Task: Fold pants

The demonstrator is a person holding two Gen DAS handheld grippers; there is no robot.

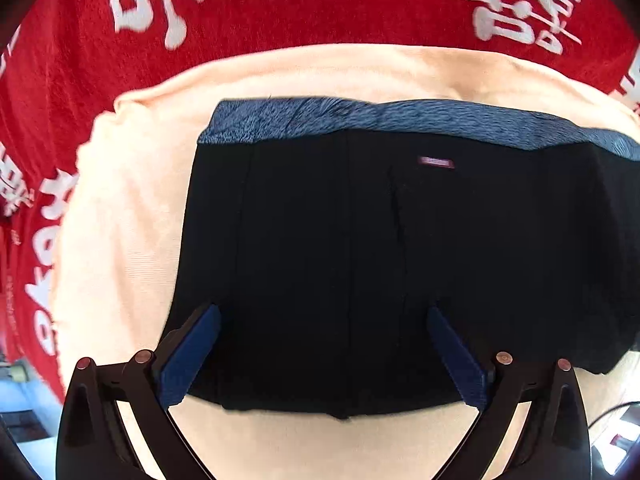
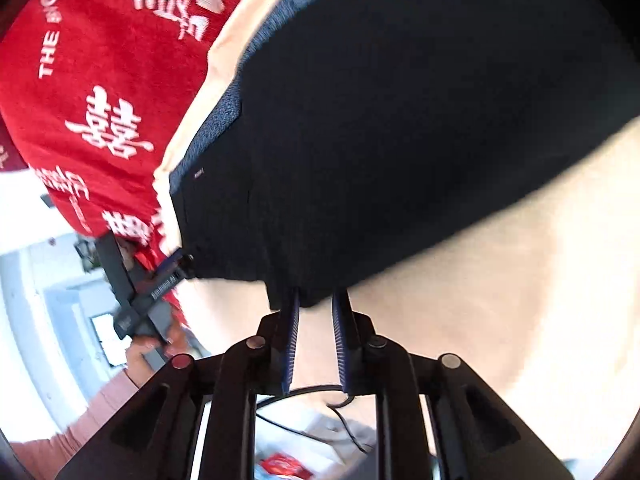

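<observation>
Your left gripper (image 1: 324,312) was released, its two blue pads (image 1: 192,356) spread wide over the near edge of the black pants (image 1: 360,260). The left pad sat at the garment's near left corner, but whether either pad touched the fabric could not be told. The pants lay folded into a broad dark block on a peach cloth (image 1: 128,200), which itself lay on a red cloth (image 1: 80,60) printed with white characters. Along the far edge of the block, the blue-grey waistband (image 1: 360,120) ran from left to right, with a small pink label (image 1: 436,162) just below it on the black fabric.

In the right wrist view, your other gripper (image 2: 168,272) showed at the left, at the pants' (image 2: 400,120) near corner beside the red cloth (image 2: 100,80). Further right, your right gripper (image 2: 316,300) had its jaws drawn close together, with a narrow gap between the ribbed blue pads (image 2: 294,332). A small fold of the pants' near edge lay at the tips; whether it was pinched could not be told. Peach cloth (image 2: 500,300) spread to the right of that gripper.
</observation>
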